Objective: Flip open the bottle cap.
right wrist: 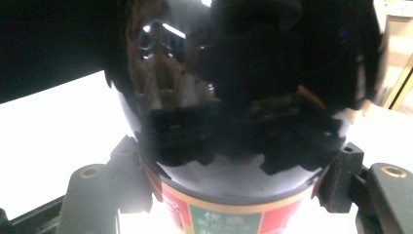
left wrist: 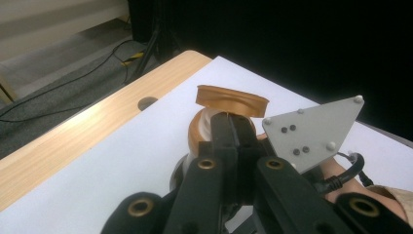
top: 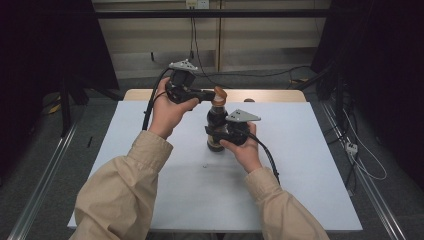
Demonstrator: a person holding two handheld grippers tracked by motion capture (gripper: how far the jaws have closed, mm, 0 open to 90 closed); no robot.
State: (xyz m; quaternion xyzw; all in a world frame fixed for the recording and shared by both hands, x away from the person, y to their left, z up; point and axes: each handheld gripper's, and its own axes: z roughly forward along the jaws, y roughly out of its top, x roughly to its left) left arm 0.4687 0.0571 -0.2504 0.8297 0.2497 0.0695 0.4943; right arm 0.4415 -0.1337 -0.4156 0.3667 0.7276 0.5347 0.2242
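Observation:
A dark glossy bottle with a red and green label stands on the white table top near its middle. My right gripper is shut on the bottle's body, with one pad on each side of it. The bottle's brown cap has its flip lid raised and tilted. My left gripper comes in level from the left. Its jaws are shut together, and their tips rest against the cap just under the lid. Nothing shows between those jaws.
A wooden strip with a round hole runs along the table's far edge. Cables lie on the floor to the right, and metal rails flank the table. Black curtains hang on both sides.

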